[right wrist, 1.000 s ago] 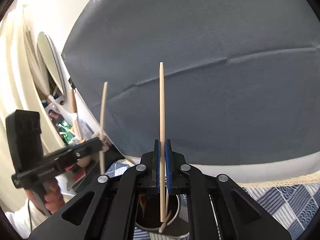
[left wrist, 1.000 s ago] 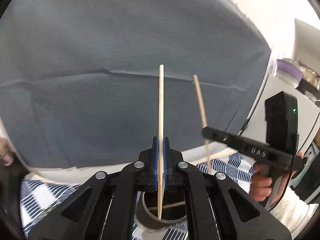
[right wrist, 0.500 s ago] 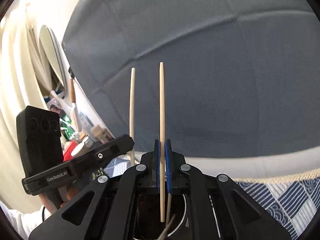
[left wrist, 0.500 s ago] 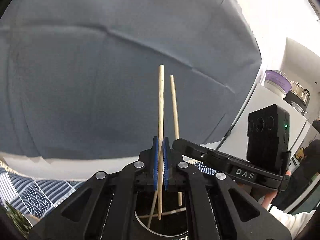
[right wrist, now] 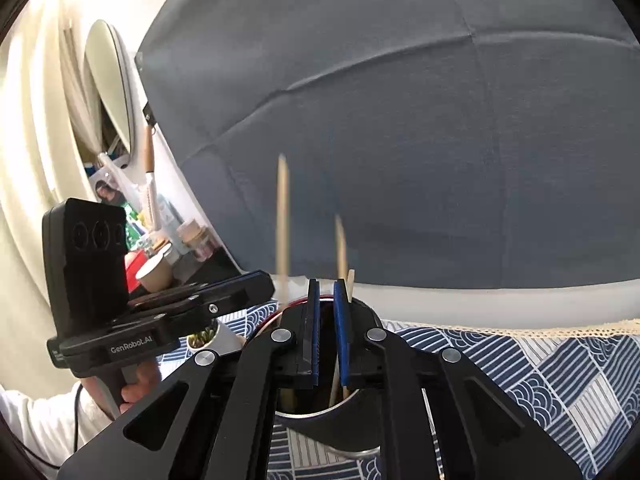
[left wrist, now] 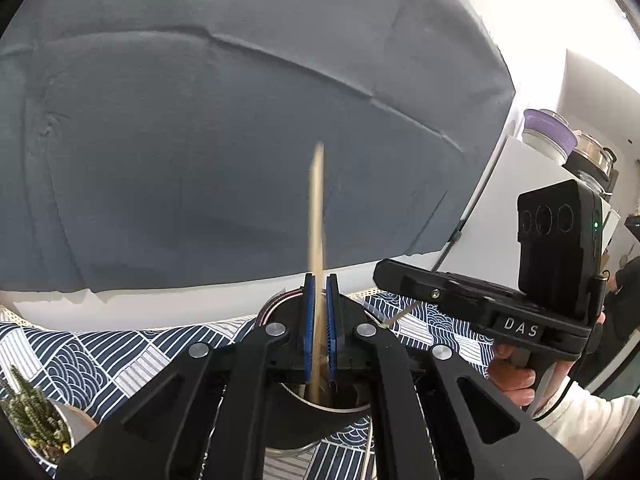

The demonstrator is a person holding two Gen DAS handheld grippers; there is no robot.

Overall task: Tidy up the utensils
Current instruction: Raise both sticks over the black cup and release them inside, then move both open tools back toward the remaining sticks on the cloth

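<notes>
A dark metal cup [left wrist: 296,432] [right wrist: 340,436] stands under both grippers. My left gripper [left wrist: 319,332] is shut on a wooden chopstick [left wrist: 318,208] that stands upright, blurred, with its lower end inside the cup. In the right wrist view that chopstick [right wrist: 282,216] rises beside the left gripper [right wrist: 268,286]. My right gripper [right wrist: 327,332] has its jaws opening, with a dark gap between the blue pads. Its chopstick [right wrist: 340,244], blurred, stands low at the right pad, its lower part in the cup. Other chopsticks [right wrist: 351,284] lean in the cup.
A blue-and-white patterned cloth [left wrist: 100,360] [right wrist: 540,380] covers the table, and a grey sheet [left wrist: 200,140] hangs behind it. A small potted plant [left wrist: 32,412] [right wrist: 204,336] stands left of the cup. The person's hand [left wrist: 512,380] holds the right gripper [left wrist: 384,280]. Cluttered shelves [right wrist: 160,232] are at far left.
Both grippers have sunk toward the cup. The right pads have parted and their chopstick has slid down. The left chopstick sits a little lower and is blurred.
</notes>
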